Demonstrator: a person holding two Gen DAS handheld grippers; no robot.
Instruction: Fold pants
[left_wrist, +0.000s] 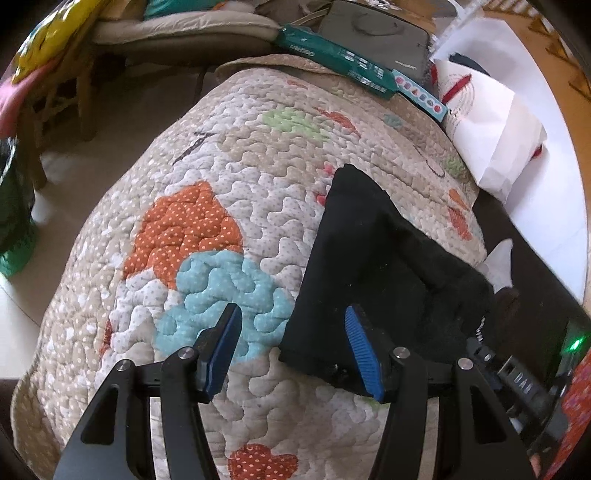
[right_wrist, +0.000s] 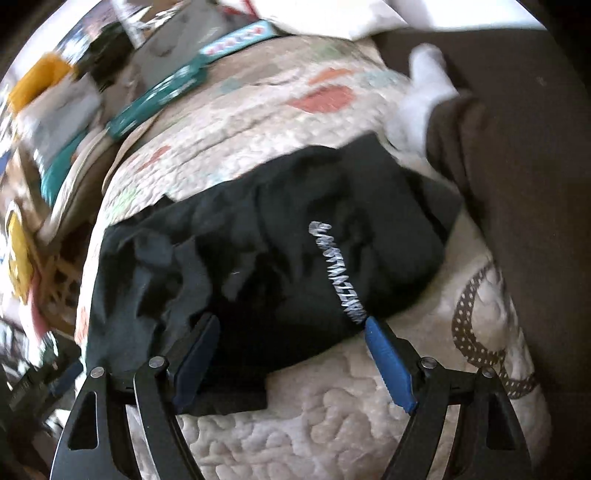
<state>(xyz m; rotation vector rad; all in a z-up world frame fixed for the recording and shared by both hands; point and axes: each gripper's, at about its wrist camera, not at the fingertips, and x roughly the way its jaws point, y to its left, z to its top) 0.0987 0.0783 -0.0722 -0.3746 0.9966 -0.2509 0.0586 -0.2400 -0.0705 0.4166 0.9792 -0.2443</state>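
Observation:
The black pants (left_wrist: 373, 266) lie folded into a compact bundle on the quilted patchwork cover (left_wrist: 229, 155). My left gripper (left_wrist: 293, 323) is open, its right finger over the bundle's near left edge and its left finger over bare quilt. In the right wrist view the pants (right_wrist: 266, 251) show white lettering (right_wrist: 338, 269) down one side. My right gripper (right_wrist: 291, 328) is open just above the bundle's near edge, holding nothing. That view is motion-blurred.
A teal box (left_wrist: 332, 55), a grey pouch (left_wrist: 373, 37) and a white paper bag (left_wrist: 491, 129) lie at the quilt's far end. A wooden chair with cushions (left_wrist: 177, 29) stands at the far left. Dark brown upholstery (right_wrist: 535, 184) rises on the right.

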